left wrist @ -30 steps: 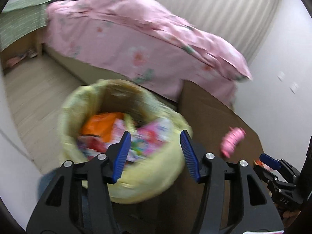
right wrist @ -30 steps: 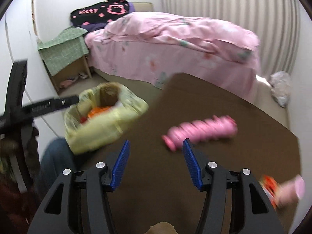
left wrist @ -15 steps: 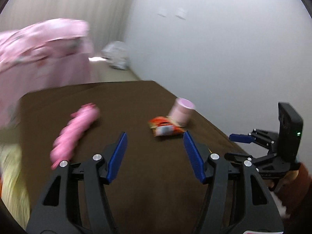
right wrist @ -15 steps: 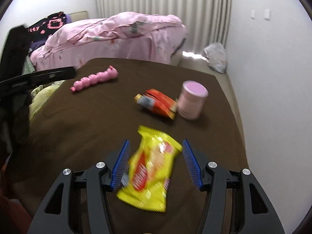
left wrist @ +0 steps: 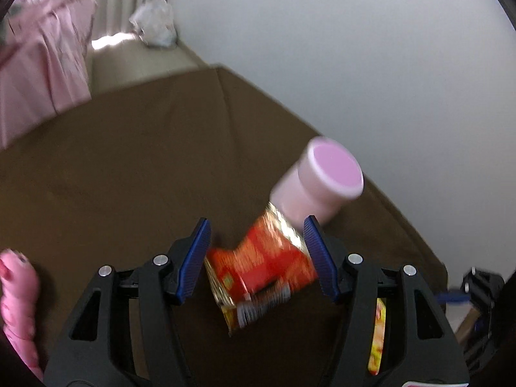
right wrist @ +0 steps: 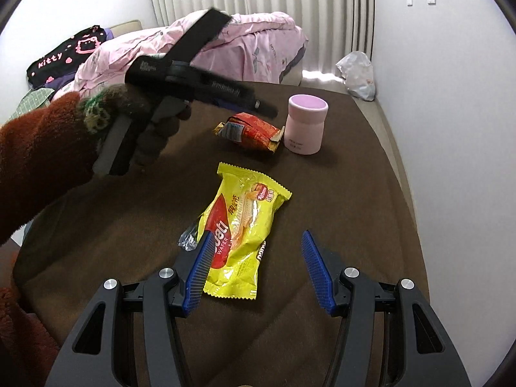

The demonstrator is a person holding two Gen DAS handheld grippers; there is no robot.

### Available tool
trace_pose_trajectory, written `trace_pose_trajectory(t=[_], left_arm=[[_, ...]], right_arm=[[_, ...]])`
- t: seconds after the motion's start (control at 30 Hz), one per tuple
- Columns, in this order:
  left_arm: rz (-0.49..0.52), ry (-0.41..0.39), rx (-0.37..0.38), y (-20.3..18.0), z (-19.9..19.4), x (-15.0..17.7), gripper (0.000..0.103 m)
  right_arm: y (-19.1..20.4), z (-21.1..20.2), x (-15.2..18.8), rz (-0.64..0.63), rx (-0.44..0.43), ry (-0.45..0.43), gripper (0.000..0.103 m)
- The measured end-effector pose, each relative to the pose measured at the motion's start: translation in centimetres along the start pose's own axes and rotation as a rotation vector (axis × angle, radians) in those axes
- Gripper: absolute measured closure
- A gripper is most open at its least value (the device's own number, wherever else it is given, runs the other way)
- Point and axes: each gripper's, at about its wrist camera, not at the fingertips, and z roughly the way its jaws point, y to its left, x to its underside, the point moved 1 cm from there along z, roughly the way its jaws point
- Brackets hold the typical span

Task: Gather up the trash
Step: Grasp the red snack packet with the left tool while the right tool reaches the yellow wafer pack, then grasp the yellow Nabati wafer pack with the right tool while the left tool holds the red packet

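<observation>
A crumpled red snack wrapper lies on the brown table, also seen in the right wrist view. My left gripper is open and hovers right over it, the wrapper between the spread fingers. A yellow wafer packet lies nearer the front; its edge shows in the left wrist view. My right gripper is open just above the packet's near end, left finger over it.
A pink lidded jar stands beside the red wrapper, near the table's far right edge. A pink toy lies at the left. A bed with pink bedding and a white plastic bag on the floor lie beyond the brown table.
My left gripper swung away from the yellow trash bag to the table and came down over the red wrapper. My right gripper moved closer to the yellow packet. Both stayed open.
</observation>
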Motion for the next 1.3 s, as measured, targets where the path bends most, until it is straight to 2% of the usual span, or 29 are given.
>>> trace_pose_trajectory(t=[0.17, 0.27, 0.33, 0.4, 0.47, 0.57, 0.63, 0.73, 0.9, 1.03, 1.13, 1.27, 1.3], left_arm=[[0.039, 0.010, 0.019, -0.8, -2.4, 4.3, 0.046], [0.060, -0.002, 0.026, -1.7, -4.1, 6.5, 0.046], [0.063, -0.040, 0.018, -2.1, -5.1, 7.1, 0.046], [0.070, -0.075, -0.010, -2.5, -5.6, 7.0, 0.046], [0.086, -0.080, -0.079, -3.0, -5.1, 6.6, 0.046], [0.076, -0.039, -0.147, -3.4, -3.3, 5.9, 0.049], [0.048, 0.002, -0.190, -3.2, -2.1, 5.6, 0.064], [0.002, -0.028, -0.202, -2.9, -3.6, 6.4, 0.070], [-0.142, -0.090, -0.292, -1.5, -8.8, 10.0, 0.070], [-0.271, -0.131, -0.345, 0.4, -12.2, 13.4, 0.069], [-0.312, -0.161, -0.399, 0.9, -13.8, 15.4, 0.069], [-0.335, -0.156, -0.428, 0.6, -15.0, 17.7, 0.068], [-0.341, -0.160, -0.423, 0.7, -15.3, 18.0, 0.068]], right_arm=[[-0.7, 0.4, 0.1, 0.093, -0.086, -0.003, 0.050], [-0.4, 0.9, 0.1, 0.098, -0.075, 0.002, 0.050], [-0.3, 1.0, 0.1, 0.103, -0.076, 0.002, 0.050], [-0.3, 1.0, 0.0, 0.103, -0.069, -0.001, 0.050], [-0.1, 0.8, 0.0, 0.088, -0.043, -0.005, 0.050], [0.1, 0.4, 0.0, 0.081, -0.028, -0.011, 0.050], [0.0, 0.1, -0.2, 0.084, -0.032, -0.017, 0.050], [0.2, 0.0, -0.2, 0.095, -0.048, -0.025, 0.050], [0.3, 1.5, -0.4, 0.127, -0.060, -0.007, 0.050], [-0.3, 2.8, -1.0, 0.238, -0.052, -0.004, 0.050], [0.2, 3.3, -1.4, 0.295, -0.012, -0.003, 0.050], [1.8, 4.2, -2.4, 0.234, 0.032, -0.005, 0.050], [2.1, 4.7, -2.6, 0.201, 0.066, 0.001, 0.050]])
